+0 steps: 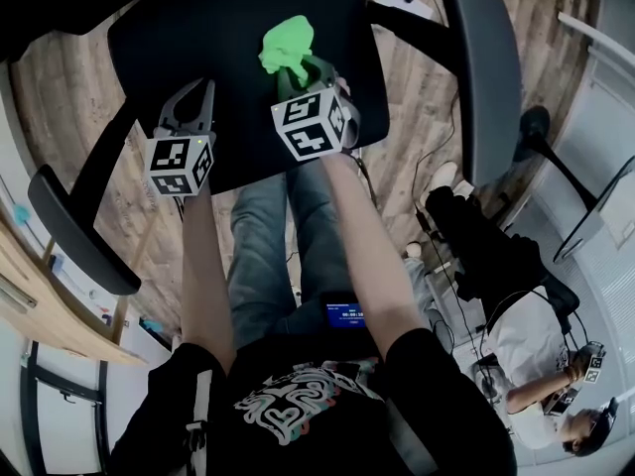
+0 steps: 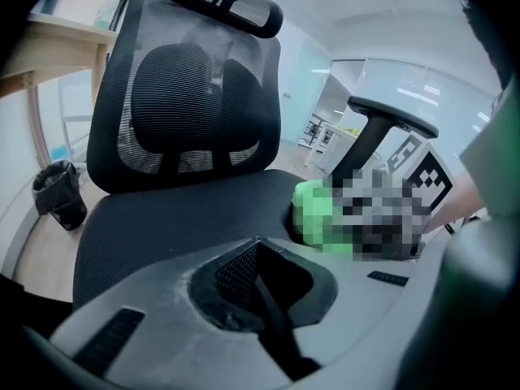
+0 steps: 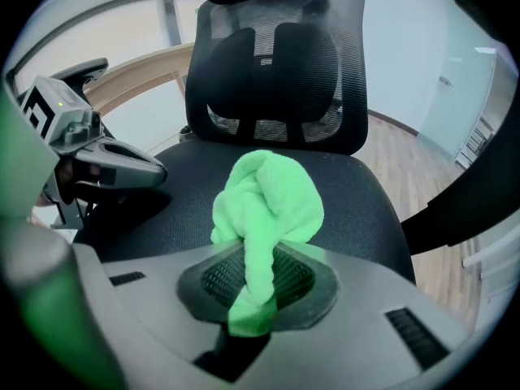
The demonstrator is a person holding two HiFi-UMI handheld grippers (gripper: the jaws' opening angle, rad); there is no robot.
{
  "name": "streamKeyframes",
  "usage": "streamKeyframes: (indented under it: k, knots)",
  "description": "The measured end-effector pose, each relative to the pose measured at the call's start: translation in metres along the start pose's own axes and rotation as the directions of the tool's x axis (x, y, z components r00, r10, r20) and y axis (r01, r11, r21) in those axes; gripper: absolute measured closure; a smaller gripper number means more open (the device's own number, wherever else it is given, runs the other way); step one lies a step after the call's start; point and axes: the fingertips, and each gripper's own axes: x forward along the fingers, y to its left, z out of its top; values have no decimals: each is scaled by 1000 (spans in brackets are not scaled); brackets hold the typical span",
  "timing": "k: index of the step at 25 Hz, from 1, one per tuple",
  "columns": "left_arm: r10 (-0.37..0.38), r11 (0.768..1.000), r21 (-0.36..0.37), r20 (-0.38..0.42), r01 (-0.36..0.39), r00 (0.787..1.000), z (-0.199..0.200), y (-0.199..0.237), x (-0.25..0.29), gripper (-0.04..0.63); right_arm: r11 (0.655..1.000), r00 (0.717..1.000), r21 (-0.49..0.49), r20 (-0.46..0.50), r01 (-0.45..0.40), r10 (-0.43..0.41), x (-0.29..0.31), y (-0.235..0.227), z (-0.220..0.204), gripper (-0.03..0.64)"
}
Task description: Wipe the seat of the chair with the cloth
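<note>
Right gripper (image 3: 258,258) is clamping the bunched green cloth (image 3: 268,197) over the middle of the black chair seat (image 3: 366,193), while left gripper (image 2: 258,249) is hovering alongside above the seat, jaws together, holding nothing.

The seat (image 1: 238,87) is open on its left half and along its near edge, free to pass over. The bunched cloth (image 1: 288,48) fills the middle right. Armrests (image 1: 481,77) bound both sides, the backrest (image 3: 272,63) the far end
</note>
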Motion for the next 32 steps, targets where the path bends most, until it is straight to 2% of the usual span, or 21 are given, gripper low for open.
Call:
streamKeyframes:
  k: [9,26,32]
  knots:
    - [-28,1000,1,5,28,1000,6,-23,14,595,999,999,33,-3,40,-40,-15,-31,-12,554]
    - [-18,1000,17,1,18,1000,10,-31,14,595,986,989,85,9,146,-147,-47,-87,-24,554]
    - [-22,999,25,6,21,1000,9,-31,12,595,982,985,80,10,169,-170,-46,-88,-25,554]
